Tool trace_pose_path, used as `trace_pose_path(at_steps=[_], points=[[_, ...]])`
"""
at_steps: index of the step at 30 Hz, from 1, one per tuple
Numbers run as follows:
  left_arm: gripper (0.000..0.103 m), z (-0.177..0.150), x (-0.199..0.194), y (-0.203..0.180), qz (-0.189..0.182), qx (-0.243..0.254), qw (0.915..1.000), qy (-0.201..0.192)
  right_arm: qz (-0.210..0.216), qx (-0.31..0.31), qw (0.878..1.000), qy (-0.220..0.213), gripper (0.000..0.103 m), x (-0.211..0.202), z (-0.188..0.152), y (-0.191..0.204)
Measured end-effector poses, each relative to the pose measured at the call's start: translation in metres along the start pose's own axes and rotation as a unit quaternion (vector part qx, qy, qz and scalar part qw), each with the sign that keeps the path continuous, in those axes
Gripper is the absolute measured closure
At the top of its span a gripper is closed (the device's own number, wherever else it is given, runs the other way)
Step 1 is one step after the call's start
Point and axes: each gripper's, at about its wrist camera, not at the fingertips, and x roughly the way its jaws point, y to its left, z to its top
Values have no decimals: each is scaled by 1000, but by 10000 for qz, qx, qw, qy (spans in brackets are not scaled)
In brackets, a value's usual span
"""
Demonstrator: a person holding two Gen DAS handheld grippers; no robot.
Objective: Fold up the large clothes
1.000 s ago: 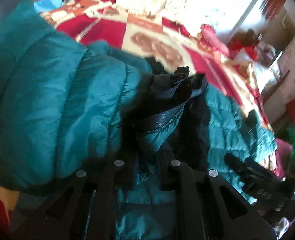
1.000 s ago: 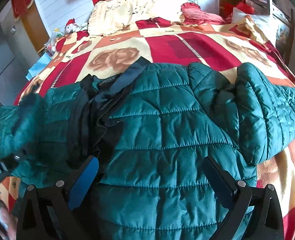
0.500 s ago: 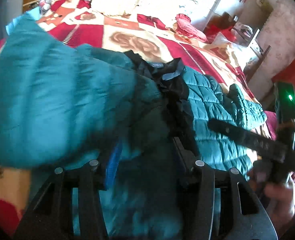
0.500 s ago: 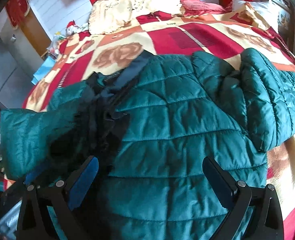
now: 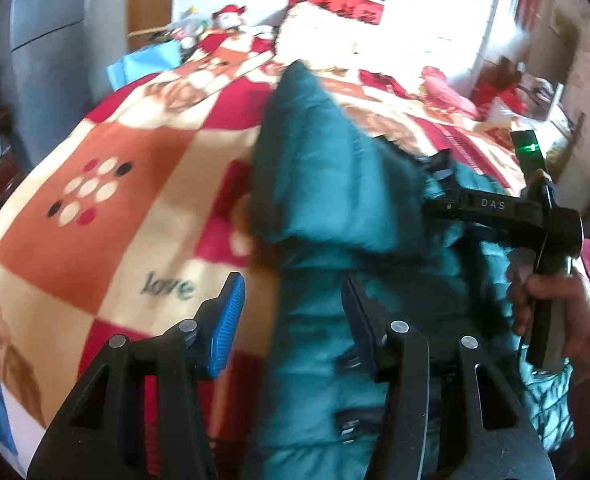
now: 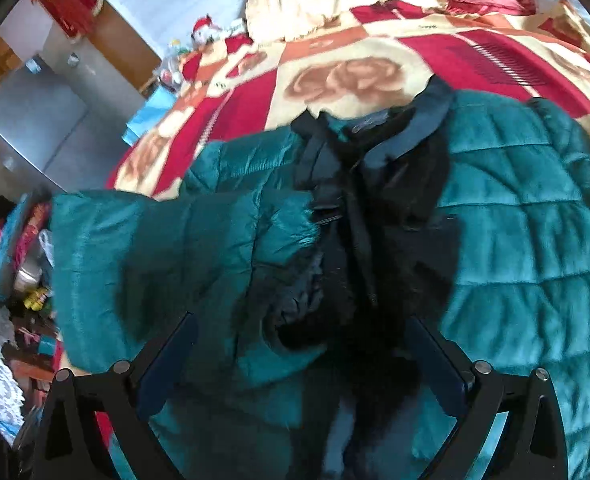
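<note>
A teal quilted jacket (image 6: 527, 216) with a black lining lies spread on the bed. Its left sleeve (image 6: 155, 256) is folded in across the body and appears as a blurred teal fold (image 5: 327, 176) in the left wrist view. My left gripper (image 5: 293, 320) is open over the jacket's left edge, its pads touching no cloth. My right gripper (image 6: 303, 360) hovers over the dark open front and collar (image 6: 379, 216). Its jaws are wide and closing, with the lining beneath them and nothing pinched. A hand (image 5: 559, 308) holds that right gripper (image 5: 491, 204) above the jacket.
The bed carries a red, orange and cream blanket (image 5: 107, 216) printed with roses and the word love. Pillows (image 6: 307, 4) lie at the head. A grey cabinet (image 6: 39, 120) and a cluttered floor (image 6: 15, 280) are at the bed's left side.
My left gripper let go of the jacket's dark edge, opened and swung left, so bare blanket now shows. My right gripper shifted left from the quilted body to the collar, its jaws narrowing.
</note>
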Motion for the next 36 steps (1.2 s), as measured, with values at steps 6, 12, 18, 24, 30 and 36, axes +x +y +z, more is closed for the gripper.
trace_pose_path(at_steps=[6, 12, 18, 24, 30, 36], points=[[53, -7, 14, 19, 140, -339, 9992, 143, -395, -418, 9982, -141, 70, 22, 2, 11], [53, -6, 18, 16, 11, -544, 9983, 200, -552, -810, 9923, -763, 85, -22, 1, 8], [53, -5, 21, 5, 10, -504, 9985, 222, -1070, -1112, 9776, -1431, 85, -77, 8, -2], [53, -3, 24, -1, 28, -452, 9987, 255, -1684, -914, 9657, -1750, 86, -109, 22, -35], [53, 3, 28, -4, 57, -458, 9987, 229, -2145, -656, 9567, -1854, 88, -126, 26, -75], [53, 10, 37, -10, 77, -435, 9987, 253, -2876, -748, 9399, -1682, 89, -99, 33, -102]])
